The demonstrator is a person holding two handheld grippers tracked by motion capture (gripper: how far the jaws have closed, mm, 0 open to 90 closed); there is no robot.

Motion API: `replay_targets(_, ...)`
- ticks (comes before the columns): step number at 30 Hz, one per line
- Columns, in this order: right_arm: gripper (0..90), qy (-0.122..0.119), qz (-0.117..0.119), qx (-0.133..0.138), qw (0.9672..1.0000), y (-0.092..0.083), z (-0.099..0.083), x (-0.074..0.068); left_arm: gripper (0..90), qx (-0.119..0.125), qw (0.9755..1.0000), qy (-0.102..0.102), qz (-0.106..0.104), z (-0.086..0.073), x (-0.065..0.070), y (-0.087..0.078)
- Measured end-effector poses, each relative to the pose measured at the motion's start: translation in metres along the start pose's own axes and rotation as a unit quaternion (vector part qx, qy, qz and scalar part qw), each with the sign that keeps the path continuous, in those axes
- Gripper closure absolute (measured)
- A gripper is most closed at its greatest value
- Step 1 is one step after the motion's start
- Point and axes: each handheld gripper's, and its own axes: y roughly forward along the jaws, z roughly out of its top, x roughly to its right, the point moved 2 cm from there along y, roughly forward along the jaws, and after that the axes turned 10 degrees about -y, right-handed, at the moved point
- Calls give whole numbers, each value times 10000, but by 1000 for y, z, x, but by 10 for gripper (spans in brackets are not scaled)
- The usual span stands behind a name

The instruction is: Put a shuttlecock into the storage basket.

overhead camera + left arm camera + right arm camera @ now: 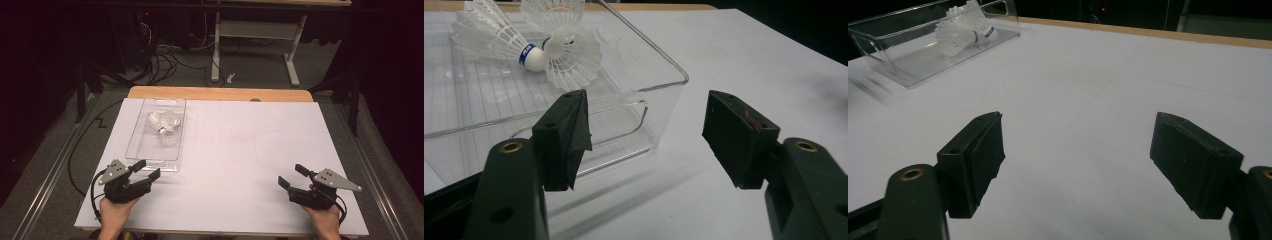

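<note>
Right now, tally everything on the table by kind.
Shuttlecocks: 3, white, piled together in the tray
Clear plastic tray: 1
Grippers: 2, the left gripper and the right gripper, both open and empty
Total: 6

The shuttlecocks [163,127] are white, one with a blue band at its cork, lying in a clear tray [137,145]. The desk [240,155] is white with a faint grid and a tan wooden far edge. Both tools are black, left [148,169] and right [291,175], each topped by a grey plate.
</note>
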Motion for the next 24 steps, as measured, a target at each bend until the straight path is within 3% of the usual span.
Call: replay_targets(24, 220, -4, 0, -8, 10000, 1, 0, -1, 356, -20, 10000, -57, -11, -4, -3, 0)
